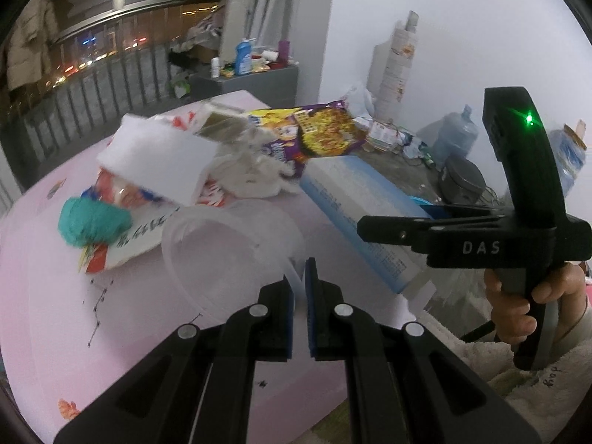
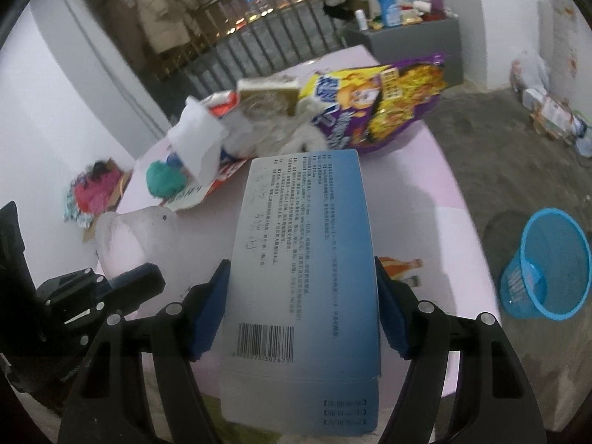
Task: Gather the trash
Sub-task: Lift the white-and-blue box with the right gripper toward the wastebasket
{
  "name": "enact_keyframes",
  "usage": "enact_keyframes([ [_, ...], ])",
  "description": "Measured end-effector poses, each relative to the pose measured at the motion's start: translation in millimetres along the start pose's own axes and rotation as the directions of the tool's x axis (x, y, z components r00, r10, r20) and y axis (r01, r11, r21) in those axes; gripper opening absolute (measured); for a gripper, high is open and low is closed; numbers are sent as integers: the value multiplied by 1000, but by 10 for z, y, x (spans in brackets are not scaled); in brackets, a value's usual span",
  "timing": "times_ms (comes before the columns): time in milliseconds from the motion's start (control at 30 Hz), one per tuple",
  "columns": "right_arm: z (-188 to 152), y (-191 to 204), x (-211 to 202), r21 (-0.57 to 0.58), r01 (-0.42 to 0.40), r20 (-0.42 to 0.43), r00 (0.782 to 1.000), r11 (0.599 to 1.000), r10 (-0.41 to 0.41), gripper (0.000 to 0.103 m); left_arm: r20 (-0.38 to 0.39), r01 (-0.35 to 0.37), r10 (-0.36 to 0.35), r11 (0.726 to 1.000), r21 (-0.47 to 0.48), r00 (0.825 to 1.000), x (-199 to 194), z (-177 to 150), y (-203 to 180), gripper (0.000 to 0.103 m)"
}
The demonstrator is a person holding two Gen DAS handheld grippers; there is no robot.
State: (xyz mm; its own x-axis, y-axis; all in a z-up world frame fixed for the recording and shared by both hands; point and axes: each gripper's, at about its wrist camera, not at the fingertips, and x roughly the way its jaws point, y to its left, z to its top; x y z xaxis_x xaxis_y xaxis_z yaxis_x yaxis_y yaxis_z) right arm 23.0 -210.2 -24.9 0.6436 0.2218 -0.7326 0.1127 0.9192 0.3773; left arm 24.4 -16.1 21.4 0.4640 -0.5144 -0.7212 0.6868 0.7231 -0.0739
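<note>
So I've got the right gripper clamped across the width of the blue-and-white box, one pad on each long edge, barcode end near me. Gripping it by the sides like that keeps the flat carton from sliding out, and it sticks forward over the pink bench, so it looks lifted rather than lying flat (can't fully tell if the far end touches).

The left gripper has its jaws nearly together, pinching the thin rim of the clear plastic cup, which lies on its side with the mouth toward me. A rim pinch makes sense since the cup's too wide and floppy to squeeze whole.

The rest of the trash sits in a heap at the far side of the bench: purple noodle packet, crumpled white tissue, teal wad, white paper on a red-and-white wrapper.

The blue bin is down on the floor to my right, well apart from the bench, so my guess is the box goes there next.
</note>
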Motion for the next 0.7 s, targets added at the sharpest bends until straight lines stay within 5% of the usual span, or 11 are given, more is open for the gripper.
enact_keyframes([
  [433, 45, -928, -602, 244, 39, 140, 987, 969, -75, 68, -16, 125, -124, 980, 153, 992, 395, 606, -600, 5],
  [700, -3, -2041, -1096, 517, 77, 206, 956, 853, -211, 68, -123, 309, -287, 924, 224, 950, 1043, 1092, -1358, 5],
])
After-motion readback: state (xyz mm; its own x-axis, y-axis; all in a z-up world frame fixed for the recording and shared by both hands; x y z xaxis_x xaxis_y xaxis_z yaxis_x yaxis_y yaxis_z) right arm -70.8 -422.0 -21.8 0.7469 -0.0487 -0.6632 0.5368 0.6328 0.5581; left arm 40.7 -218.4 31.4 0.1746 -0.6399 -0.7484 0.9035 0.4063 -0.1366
